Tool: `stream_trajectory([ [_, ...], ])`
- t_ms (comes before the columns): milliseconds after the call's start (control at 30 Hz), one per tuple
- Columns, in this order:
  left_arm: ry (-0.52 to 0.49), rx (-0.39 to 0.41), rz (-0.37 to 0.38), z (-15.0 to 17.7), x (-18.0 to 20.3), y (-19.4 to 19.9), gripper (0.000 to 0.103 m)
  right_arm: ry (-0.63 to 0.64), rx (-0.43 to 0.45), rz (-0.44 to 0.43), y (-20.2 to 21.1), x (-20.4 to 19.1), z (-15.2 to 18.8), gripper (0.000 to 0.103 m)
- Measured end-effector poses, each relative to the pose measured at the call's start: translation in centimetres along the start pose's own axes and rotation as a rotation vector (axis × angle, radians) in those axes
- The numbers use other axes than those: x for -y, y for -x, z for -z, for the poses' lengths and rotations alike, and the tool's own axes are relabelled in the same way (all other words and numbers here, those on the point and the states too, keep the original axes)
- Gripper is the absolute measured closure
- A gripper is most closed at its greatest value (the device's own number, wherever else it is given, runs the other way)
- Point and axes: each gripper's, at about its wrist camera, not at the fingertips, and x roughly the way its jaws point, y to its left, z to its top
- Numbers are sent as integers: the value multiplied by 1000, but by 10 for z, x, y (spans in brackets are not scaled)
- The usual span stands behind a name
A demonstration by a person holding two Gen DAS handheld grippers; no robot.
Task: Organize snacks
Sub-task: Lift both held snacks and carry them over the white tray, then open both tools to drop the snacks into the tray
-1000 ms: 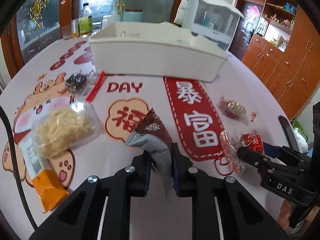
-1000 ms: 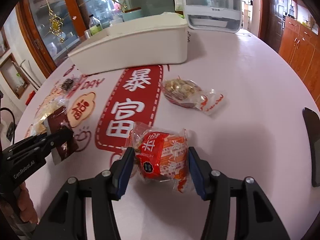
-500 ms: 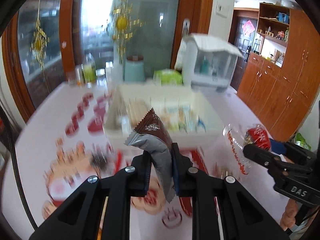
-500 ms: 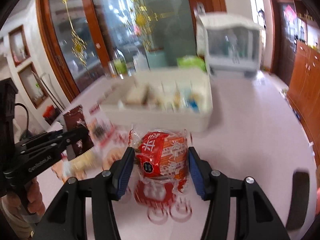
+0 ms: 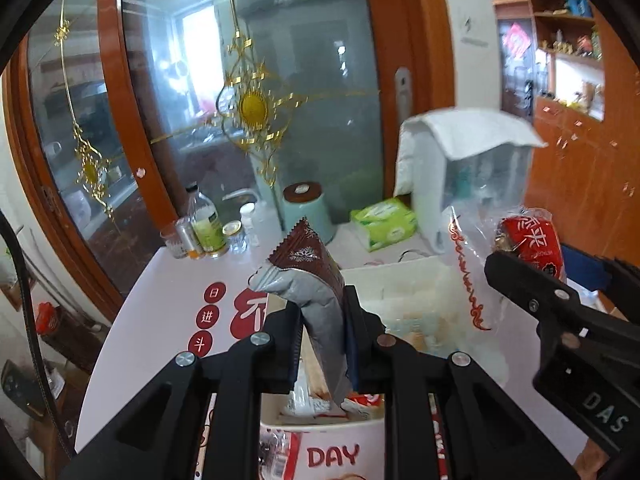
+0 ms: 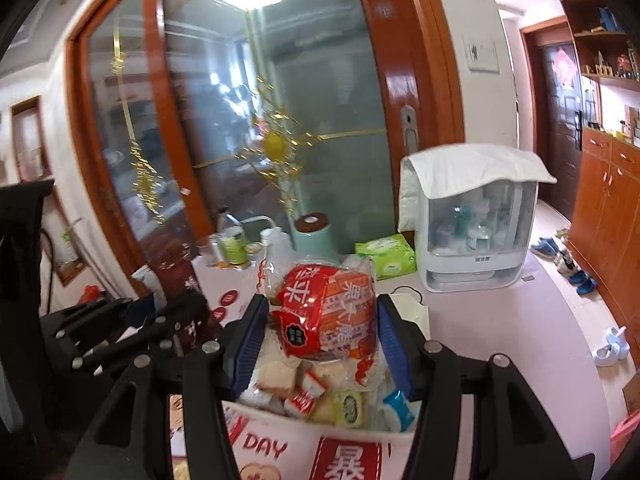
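Note:
My left gripper (image 5: 322, 334) is shut on a brown and silver snack packet (image 5: 308, 280), held above the white storage box (image 5: 320, 426). My right gripper (image 6: 320, 344) is shut on a red and orange snack bag (image 6: 326, 316), held above the same white box (image 6: 316, 426), which holds several small wrapped snacks. The right gripper with its red bag (image 5: 532, 246) also shows at the right of the left wrist view. The left gripper (image 6: 132, 332) shows at the left of the right wrist view.
Behind the box on the table stand a mint green canister (image 6: 314, 236), a green tissue pack (image 6: 386, 258), bottles and jars (image 5: 204, 228) and a covered white appliance (image 6: 474, 224). A glass door with gold ornaments rises behind. Wooden cabinets line the right.
Both grippers have lifted their snacks off the table and moved forward over the white box. The view rose from the tabletop toward the glass door.

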Motion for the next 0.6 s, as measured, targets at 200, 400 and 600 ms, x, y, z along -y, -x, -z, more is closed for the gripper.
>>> stream_trajectory([
  [200, 35, -124, -4, 15, 2, -70, 51, 8, -153, 68, -75, 14, 13, 45],
  [400, 108, -238, 23, 48, -13, -102, 16, -8, -219, 96, -105, 27, 42, 33],
  [600, 156, -199, 38, 62, -21, -96, 16, -21, -251, 87, -106, 35, 54, 22],
])
